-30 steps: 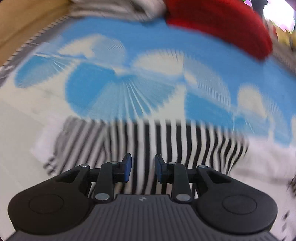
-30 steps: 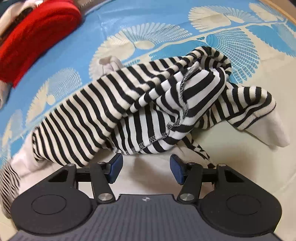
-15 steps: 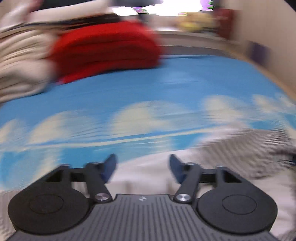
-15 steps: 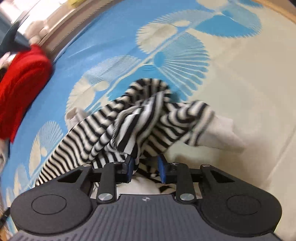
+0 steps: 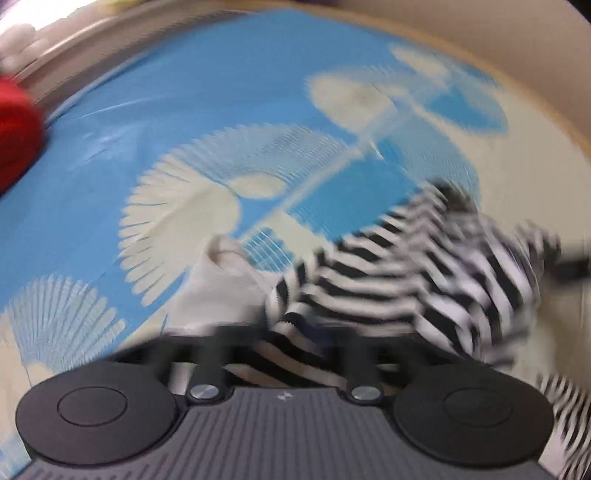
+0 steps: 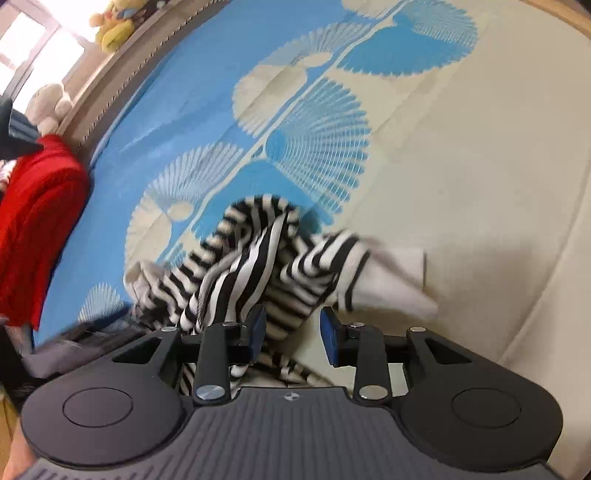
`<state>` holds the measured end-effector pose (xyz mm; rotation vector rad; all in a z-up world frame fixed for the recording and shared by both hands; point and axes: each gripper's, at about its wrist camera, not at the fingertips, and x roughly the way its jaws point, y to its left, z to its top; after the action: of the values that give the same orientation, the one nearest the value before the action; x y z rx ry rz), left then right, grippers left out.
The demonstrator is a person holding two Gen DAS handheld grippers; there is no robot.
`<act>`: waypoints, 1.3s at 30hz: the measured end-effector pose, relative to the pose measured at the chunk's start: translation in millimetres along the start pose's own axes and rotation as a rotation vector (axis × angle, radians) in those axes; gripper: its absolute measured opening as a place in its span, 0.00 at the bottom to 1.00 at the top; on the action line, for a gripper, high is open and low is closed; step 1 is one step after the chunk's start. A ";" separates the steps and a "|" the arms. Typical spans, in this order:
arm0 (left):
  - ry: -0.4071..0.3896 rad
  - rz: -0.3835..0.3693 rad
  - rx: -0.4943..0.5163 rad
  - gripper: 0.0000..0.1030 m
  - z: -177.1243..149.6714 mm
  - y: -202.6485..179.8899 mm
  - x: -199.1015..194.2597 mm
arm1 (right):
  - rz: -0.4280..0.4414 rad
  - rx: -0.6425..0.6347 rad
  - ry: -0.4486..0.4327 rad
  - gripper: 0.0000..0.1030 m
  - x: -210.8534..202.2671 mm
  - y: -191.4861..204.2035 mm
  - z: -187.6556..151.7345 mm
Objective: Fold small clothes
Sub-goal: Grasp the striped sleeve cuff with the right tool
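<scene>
A small black-and-white striped garment point(image 6: 258, 266) with white cuffs lies crumpled on the blue and cream patterned bedsheet point(image 6: 461, 177). My right gripper point(image 6: 293, 334) is open just above its near edge, the striped cloth lying between and under the fingers. In the blurred left wrist view the same garment point(image 5: 388, 288) lies ahead and right, its white cuff point(image 5: 221, 291) to the left. My left gripper point(image 5: 284, 339) is low over the cloth; motion blur hides its fingertips.
A folded red garment point(image 6: 33, 229) lies at the far left of the bed, also a red edge in the left wrist view point(image 5: 14, 133). Soft toys point(image 6: 110, 26) sit on the headboard ledge. A wooden bed edge point(image 6: 554, 22) runs along the right.
My right gripper was shut on the striped garment half a second ago and is now open. My left gripper has swung round fast toward the garment.
</scene>
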<state>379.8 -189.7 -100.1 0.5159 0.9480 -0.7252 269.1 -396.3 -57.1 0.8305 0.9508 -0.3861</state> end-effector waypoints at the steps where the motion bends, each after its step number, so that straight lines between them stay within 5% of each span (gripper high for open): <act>1: -0.010 -0.003 0.061 0.05 -0.6 0.9 -3.1 | -0.002 0.007 -0.015 0.34 -2.0 -2.1 3.1; 4: -0.080 -0.024 0.115 0.05 3.5 28.3 -42.7 | -0.013 0.027 -0.048 0.34 -5.9 -8.7 10.3; 6: -0.136 0.079 0.075 0.05 8.0 73.3 -73.5 | -0.014 0.036 -0.062 0.34 -7.2 -11.5 13.1; 7: -0.152 0.187 0.026 0.04 12.0 99.7 -82.2 | -0.018 0.037 -0.068 0.34 -7.5 -12.1 14.0; 10: -0.162 0.754 -0.315 0.04 9.4 205.2 -119.8 | -0.020 0.034 -0.075 0.34 -6.8 -12.0 12.6; 11: -0.164 0.810 -0.374 0.06 3.2 222.9 -134.1 | -0.019 0.034 -0.073 0.34 -5.8 -11.5 12.1; 13: -0.221 0.643 -0.380 0.22 -11.0 225.5 -163.6 | -0.011 0.028 -0.059 0.34 -1.2 -10.2 9.9; 16: -0.268 0.646 -0.245 0.45 -39.3 175.5 -190.6 | 0.022 0.045 -0.019 0.34 11.5 -11.7 8.3; 18: -0.252 0.582 -0.246 0.45 -69.8 136.3 -204.2 | 0.037 0.081 -0.006 0.34 21.3 -17.7 8.8; 21: -0.189 0.441 -0.356 0.46 -121.1 83.0 -212.4 | 0.038 0.196 0.020 0.34 35.6 -38.3 15.3; 25: -0.147 0.346 -0.509 0.50 -192.4 31.9 -234.3 | 0.072 0.347 -0.024 0.34 38.8 -73.4 35.9; 28: -0.155 0.398 -0.550 0.55 -226.7 8.4 -232.3 | 0.091 0.382 -0.060 0.34 37.3 -90.5 49.6; 30: -0.091 0.475 -0.482 0.54 -219.5 4.6 -215.8 | 0.070 0.416 -0.048 0.34 37.6 -99.9 50.7; 33: -0.147 0.569 -0.355 0.54 -208.1 7.6 -207.1 | 0.102 0.448 -0.039 0.36 22.3 -95.9 42.4; 36: -0.174 0.589 -0.348 0.54 -209.8 11.8 -202.0 | 0.145 0.355 -0.026 0.39 21.6 -79.5 39.6; 39: -0.169 0.587 -0.393 0.54 -213.8 18.9 -200.9 | 0.075 0.432 0.038 0.38 45.7 -88.9 37.8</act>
<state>201.6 33.6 -30.7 0.3498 0.7033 -0.0456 259.7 -479.4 -123.6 1.2664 0.8803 -0.5218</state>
